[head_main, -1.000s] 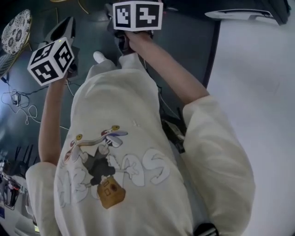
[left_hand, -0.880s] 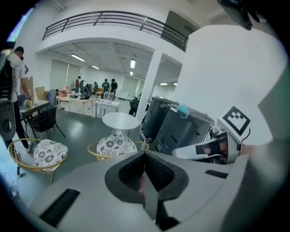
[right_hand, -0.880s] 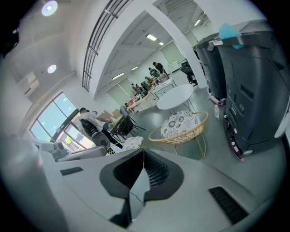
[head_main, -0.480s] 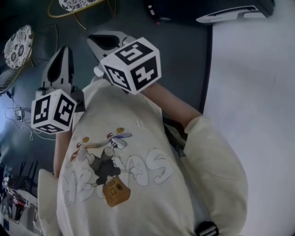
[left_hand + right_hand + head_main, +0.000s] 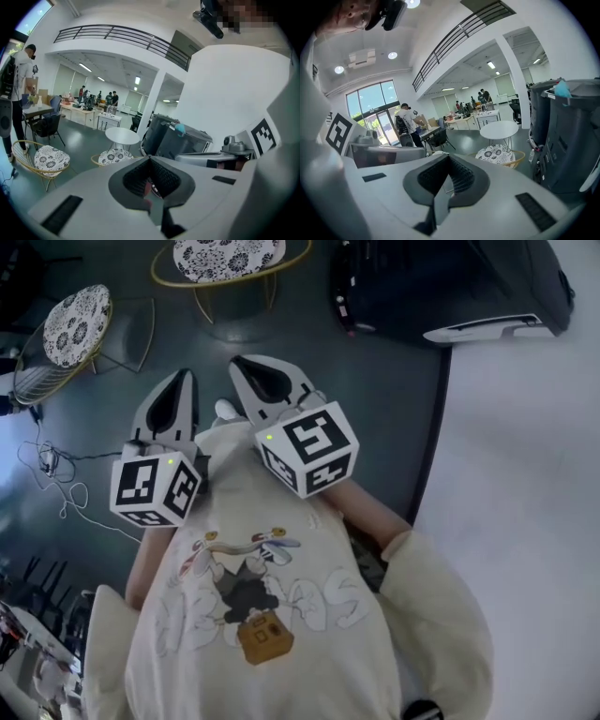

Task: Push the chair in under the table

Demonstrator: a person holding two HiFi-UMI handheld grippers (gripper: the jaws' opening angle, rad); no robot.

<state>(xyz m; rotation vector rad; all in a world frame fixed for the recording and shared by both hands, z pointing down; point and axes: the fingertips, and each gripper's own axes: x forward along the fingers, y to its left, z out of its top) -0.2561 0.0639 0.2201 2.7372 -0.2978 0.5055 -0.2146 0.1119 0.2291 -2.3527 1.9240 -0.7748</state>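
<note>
Chair (image 5: 497, 153) with patterned cushion stands just beside the round white worktop (image 5: 505, 129), tucked or not I cannot tell; your left gripper (image 5: 180, 381) and right gripper (image 5: 248, 367) hang well back from that worktop, jaws closed, empty; any push wants both square on its rim.

Your head camera looks steeply down past your chest; the patterned chair (image 5: 230, 257) sits far off at the frame's top. The left gripper (image 5: 150, 158) camera and the right gripper (image 5: 449, 158) camera ride close behind their fingers (image 5: 129, 180), facing level toward that chair. All three views share it and the dark bins (image 5: 450, 287) beside it.
</note>
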